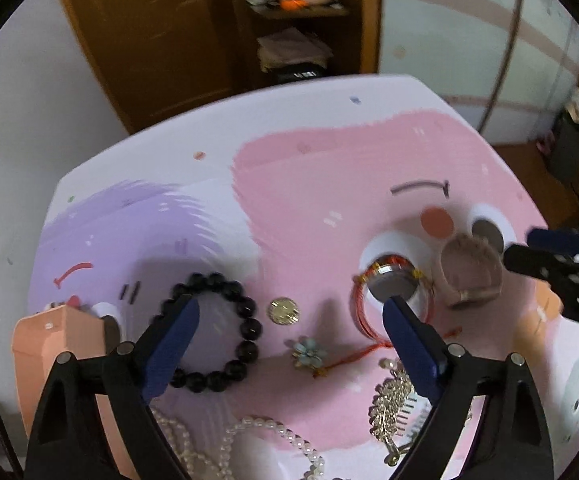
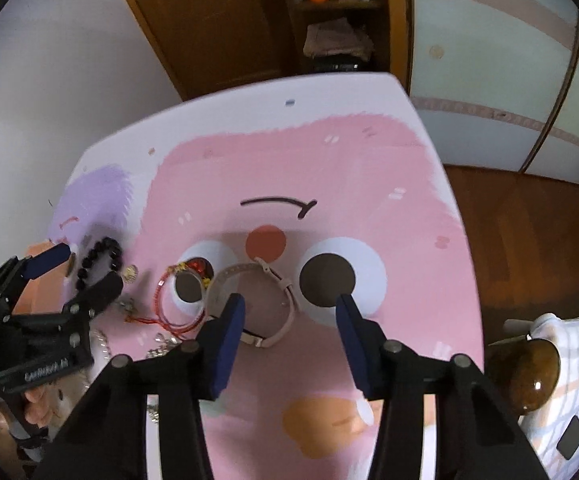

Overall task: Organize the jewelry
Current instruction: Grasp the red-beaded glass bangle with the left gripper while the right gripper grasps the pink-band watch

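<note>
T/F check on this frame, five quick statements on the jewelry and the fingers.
1. The black bead bracelet lies flat on the table. True.
2. The left gripper grips the pearl necklace. False: its fingers stand open, holding nothing.
3. The pink watch sits near the right gripper. True.
4. The red string bracelet is inside the box. False: it lies on the table.
5. The right gripper is clamped on the watch. False: open.
</note>
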